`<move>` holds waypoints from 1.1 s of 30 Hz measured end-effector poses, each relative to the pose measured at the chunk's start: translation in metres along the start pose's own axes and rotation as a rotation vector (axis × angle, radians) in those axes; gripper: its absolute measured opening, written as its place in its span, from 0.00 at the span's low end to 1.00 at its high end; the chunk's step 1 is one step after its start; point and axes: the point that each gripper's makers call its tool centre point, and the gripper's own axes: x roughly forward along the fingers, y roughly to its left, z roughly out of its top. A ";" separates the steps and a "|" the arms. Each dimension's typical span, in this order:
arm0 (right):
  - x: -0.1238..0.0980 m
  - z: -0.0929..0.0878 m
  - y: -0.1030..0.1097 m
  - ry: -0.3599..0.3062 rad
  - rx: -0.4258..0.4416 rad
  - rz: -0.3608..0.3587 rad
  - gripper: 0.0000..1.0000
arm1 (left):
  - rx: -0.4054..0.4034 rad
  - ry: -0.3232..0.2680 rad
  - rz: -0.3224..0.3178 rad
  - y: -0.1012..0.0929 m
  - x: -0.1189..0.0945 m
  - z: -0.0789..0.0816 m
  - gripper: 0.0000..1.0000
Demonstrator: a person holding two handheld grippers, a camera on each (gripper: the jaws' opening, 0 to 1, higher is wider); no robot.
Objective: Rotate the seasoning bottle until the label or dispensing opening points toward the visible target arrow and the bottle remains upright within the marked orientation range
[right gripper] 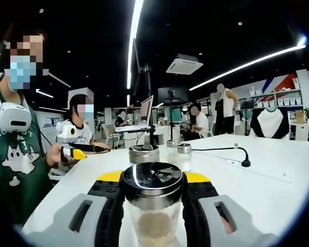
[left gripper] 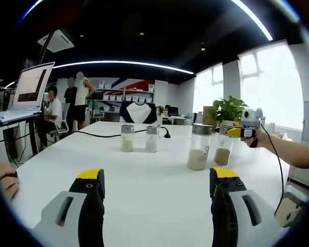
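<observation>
A clear seasoning bottle [right gripper: 153,222] with a metal shaker lid and pale powder inside stands upright on the white table [right gripper: 278,190]. My right gripper [right gripper: 152,180] is shut on it, one jaw pressed to each side just under the lid. From the left gripper view the same bottle [left gripper: 223,150] stands at the right, with the right gripper [left gripper: 236,132] on its top and a hand behind it. My left gripper [left gripper: 157,177] hovers open over bare table with nothing between its jaws. It also appears as the left gripper [right gripper: 78,153] in a hand, at the far left of the right gripper view.
A larger bottle [left gripper: 199,147] stands beside the held one, and two small bottles [left gripper: 139,138] stand farther back. A black cable and plug [left gripper: 165,135] lie across the table. A laptop [left gripper: 30,90] sits at the left, a plant [left gripper: 229,108] at the right. People stand beyond.
</observation>
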 end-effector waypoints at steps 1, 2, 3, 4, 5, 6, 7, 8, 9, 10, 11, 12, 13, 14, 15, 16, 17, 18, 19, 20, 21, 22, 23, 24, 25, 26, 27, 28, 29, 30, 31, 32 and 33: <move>0.000 0.000 0.000 0.001 0.000 -0.001 0.42 | -0.001 -0.001 0.000 0.000 0.000 0.000 0.88; 0.000 0.000 -0.001 0.002 -0.002 -0.001 0.42 | -0.001 -0.001 0.000 0.000 0.000 0.000 0.88; -0.001 0.000 -0.001 0.001 -0.003 -0.001 0.42 | -0.001 0.001 0.000 0.000 0.000 -0.001 0.88; -0.001 0.000 -0.002 0.001 -0.004 -0.002 0.42 | -0.002 0.003 -0.002 -0.001 0.001 -0.001 0.88; -0.001 0.000 -0.002 0.000 -0.005 -0.003 0.42 | -0.007 0.004 -0.007 -0.002 0.001 -0.001 0.88; -0.001 0.000 -0.003 0.001 -0.006 -0.006 0.42 | -0.007 0.004 -0.008 -0.002 0.001 -0.001 0.88; -0.001 0.000 -0.003 0.003 -0.008 -0.009 0.42 | -0.005 0.003 -0.007 -0.002 0.001 -0.001 0.88; -0.001 0.000 -0.004 0.006 -0.010 -0.013 0.42 | -0.005 0.003 -0.005 -0.001 0.001 -0.001 0.88; -0.002 -0.001 -0.004 0.008 -0.010 -0.016 0.42 | -0.006 0.001 -0.005 -0.001 0.001 -0.001 0.88; -0.002 -0.001 -0.005 0.011 -0.013 -0.019 0.41 | -0.007 0.001 -0.005 -0.001 0.001 -0.001 0.88; -0.002 -0.001 -0.005 0.015 -0.015 -0.021 0.41 | -0.007 0.001 -0.004 -0.001 0.001 -0.001 0.88; -0.002 -0.001 -0.006 0.021 -0.019 -0.025 0.41 | -0.006 0.002 -0.004 -0.001 0.001 -0.001 0.88; -0.002 -0.001 -0.006 0.023 -0.019 -0.029 0.41 | -0.006 0.003 -0.004 -0.001 0.001 -0.001 0.88; -0.002 -0.001 -0.007 0.024 -0.019 -0.032 0.41 | -0.008 0.004 -0.006 -0.002 0.001 -0.002 0.88; -0.003 -0.001 -0.007 0.022 -0.020 -0.036 0.41 | -0.008 0.004 -0.007 -0.002 0.001 -0.002 0.88; -0.003 -0.001 -0.008 0.021 -0.020 -0.039 0.41 | -0.006 0.003 -0.007 -0.002 0.001 -0.001 0.88; -0.003 -0.001 -0.008 0.020 -0.021 -0.042 0.41 | -0.006 0.003 -0.007 -0.002 0.001 -0.002 0.88; -0.003 -0.002 -0.009 0.020 -0.020 -0.044 0.41 | -0.008 0.004 -0.007 -0.003 0.001 -0.002 0.88; -0.003 -0.002 -0.010 0.022 -0.020 -0.047 0.41 | -0.008 0.005 -0.007 -0.003 0.001 -0.002 0.88; -0.004 -0.002 -0.010 0.024 -0.020 -0.051 0.41 | -0.008 0.006 -0.007 -0.003 0.001 -0.002 0.88; -0.003 -0.002 -0.010 0.029 -0.020 -0.055 0.41 | -0.007 0.006 -0.007 -0.003 0.001 -0.002 0.88; -0.004 -0.002 -0.011 0.031 -0.022 -0.057 0.41 | -0.007 0.007 -0.007 -0.003 0.001 -0.002 0.88; -0.004 -0.002 -0.011 0.032 -0.022 -0.060 0.41 | -0.009 0.006 -0.007 -0.003 0.001 -0.002 0.88; -0.004 -0.002 -0.011 0.031 -0.020 -0.062 0.41 | -0.009 0.005 -0.007 -0.003 0.001 -0.002 0.88; -0.004 -0.002 -0.011 0.031 -0.021 -0.064 0.41 | -0.007 0.005 -0.007 -0.003 0.001 -0.002 0.88; -0.004 -0.002 -0.012 0.030 -0.020 -0.067 0.41 | -0.006 0.005 -0.007 -0.003 0.001 -0.002 0.88; -0.004 -0.002 -0.012 0.030 -0.019 -0.072 0.41 | -0.008 0.004 -0.008 -0.003 0.001 -0.001 0.88; -0.004 -0.002 -0.013 0.030 -0.019 -0.076 0.41 | -0.009 0.005 -0.009 -0.004 0.001 -0.002 0.88; -0.004 -0.002 -0.013 0.030 -0.018 -0.080 0.41 | -0.008 0.005 -0.009 -0.004 0.001 -0.002 0.88; -0.005 -0.002 -0.014 0.030 -0.019 -0.084 0.41 | -0.007 0.004 -0.008 -0.004 0.001 -0.001 0.88; -0.005 -0.002 -0.014 0.030 -0.018 -0.088 0.41 | -0.007 0.003 -0.008 -0.004 0.001 -0.001 0.88; -0.005 -0.002 -0.014 0.029 -0.015 -0.093 0.41 | -0.007 0.003 -0.008 -0.004 0.000 -0.001 0.88; -0.005 -0.002 -0.014 0.029 -0.016 -0.097 0.41 | -0.008 0.003 -0.009 -0.004 0.000 -0.001 0.88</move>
